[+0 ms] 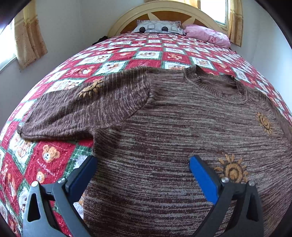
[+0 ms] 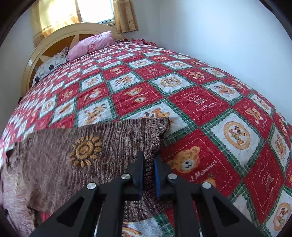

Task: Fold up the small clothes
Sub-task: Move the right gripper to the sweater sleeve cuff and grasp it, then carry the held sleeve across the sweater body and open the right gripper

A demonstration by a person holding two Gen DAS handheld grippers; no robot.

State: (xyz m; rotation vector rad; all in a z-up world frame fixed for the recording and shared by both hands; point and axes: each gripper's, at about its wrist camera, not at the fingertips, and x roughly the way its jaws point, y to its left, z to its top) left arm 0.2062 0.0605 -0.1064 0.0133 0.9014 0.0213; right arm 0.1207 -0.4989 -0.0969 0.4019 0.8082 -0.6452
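My right gripper [image 2: 148, 170] pinches the brown marled knit sweater's [image 1: 182, 127] sleeve [image 2: 127, 134]; my left gripper [image 1: 143, 172] fingers gape wide over its body, empty.

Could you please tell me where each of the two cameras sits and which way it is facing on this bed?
Left wrist view: sits on the left tongs, tilted down toward the headboard, over the brown sweater; its own two fingers show wide apart above the knit.
Right wrist view: sits on the right tongs, tilted down across the quilt toward the wall; its fingers show shut on the sweater's sleeve.
Both share the sweater, the quilt, the headboard and the pink pillow.
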